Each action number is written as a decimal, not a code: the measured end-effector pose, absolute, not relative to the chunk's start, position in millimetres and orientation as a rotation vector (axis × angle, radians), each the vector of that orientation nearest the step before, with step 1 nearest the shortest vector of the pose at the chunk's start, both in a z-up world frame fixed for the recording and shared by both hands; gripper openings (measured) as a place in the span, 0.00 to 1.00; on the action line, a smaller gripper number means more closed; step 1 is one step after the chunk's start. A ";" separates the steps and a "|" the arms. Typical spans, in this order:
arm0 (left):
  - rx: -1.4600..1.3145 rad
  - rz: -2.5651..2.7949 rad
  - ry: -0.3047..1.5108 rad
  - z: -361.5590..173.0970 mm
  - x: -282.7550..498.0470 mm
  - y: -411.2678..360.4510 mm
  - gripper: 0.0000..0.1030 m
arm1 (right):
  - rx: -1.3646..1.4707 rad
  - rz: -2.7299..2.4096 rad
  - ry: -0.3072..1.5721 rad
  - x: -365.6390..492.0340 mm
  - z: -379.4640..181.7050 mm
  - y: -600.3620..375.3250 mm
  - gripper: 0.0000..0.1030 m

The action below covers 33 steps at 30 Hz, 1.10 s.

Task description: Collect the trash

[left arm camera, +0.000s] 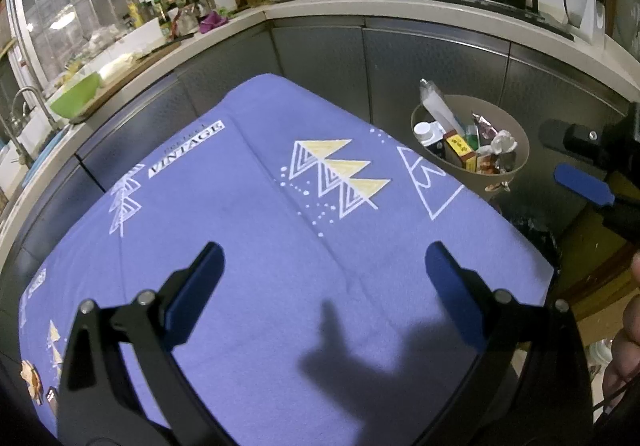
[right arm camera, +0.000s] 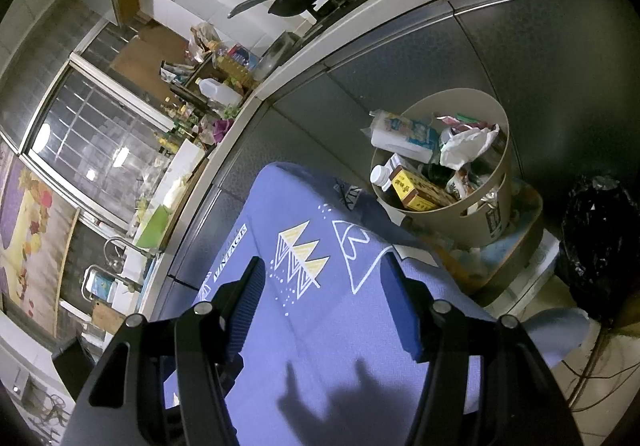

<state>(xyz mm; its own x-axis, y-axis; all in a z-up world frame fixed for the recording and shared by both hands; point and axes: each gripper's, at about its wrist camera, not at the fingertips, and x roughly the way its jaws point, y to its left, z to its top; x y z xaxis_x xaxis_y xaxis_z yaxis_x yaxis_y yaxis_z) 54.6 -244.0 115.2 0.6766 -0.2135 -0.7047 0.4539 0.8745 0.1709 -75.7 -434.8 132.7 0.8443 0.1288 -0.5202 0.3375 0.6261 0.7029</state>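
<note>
Left gripper (left arm camera: 324, 266) — jaws spread wide, holding nothing, above the purple patterned tablecloth (left arm camera: 256, 214). Right gripper (right arm camera: 324, 278) — likewise wide apart and empty, over the same cloth. Beige trash bin (right arm camera: 476, 222) — just beyond the cloth's far corner, against the grey cabinets (left arm camera: 436, 58), holding a yellow box (right arm camera: 416, 188), white bottle (right arm camera: 380, 176) and crumpled wrappers (right arm camera: 468, 144).

We cannot read the labels on the trash in the bin (right arm camera: 460, 218) (too small); the table's edge hides its base.
</note>
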 end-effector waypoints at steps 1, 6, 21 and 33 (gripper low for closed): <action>0.349 -0.384 0.739 115.1 54.3 -243.9 0.94 | 0.899 -0.127 0.570 -76.0 132.8 -434.5 0.57; 0.349 -0.384 0.738 116.0 55.6 -244.5 0.94 | 0.897 -0.131 0.553 -78.5 133.8 -433.8 0.61; 0.354 -0.392 0.743 113.0 55.0 -244.8 0.94 | 0.906 -0.136 0.564 -78.5 132.0 -432.1 0.61; 0.368 -0.406 0.747 112.8 54.6 -242.9 0.94 | 0.913 -0.141 0.569 -79.4 127.9 -430.4 0.61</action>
<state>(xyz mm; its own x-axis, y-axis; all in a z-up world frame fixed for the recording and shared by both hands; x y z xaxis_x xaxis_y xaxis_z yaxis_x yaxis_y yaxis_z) 54.6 -242.9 112.8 0.6638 -0.2220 -0.7142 0.4780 0.8604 0.1768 -79.4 -430.4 127.9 0.8443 0.1206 -0.5221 0.3499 0.6138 0.7077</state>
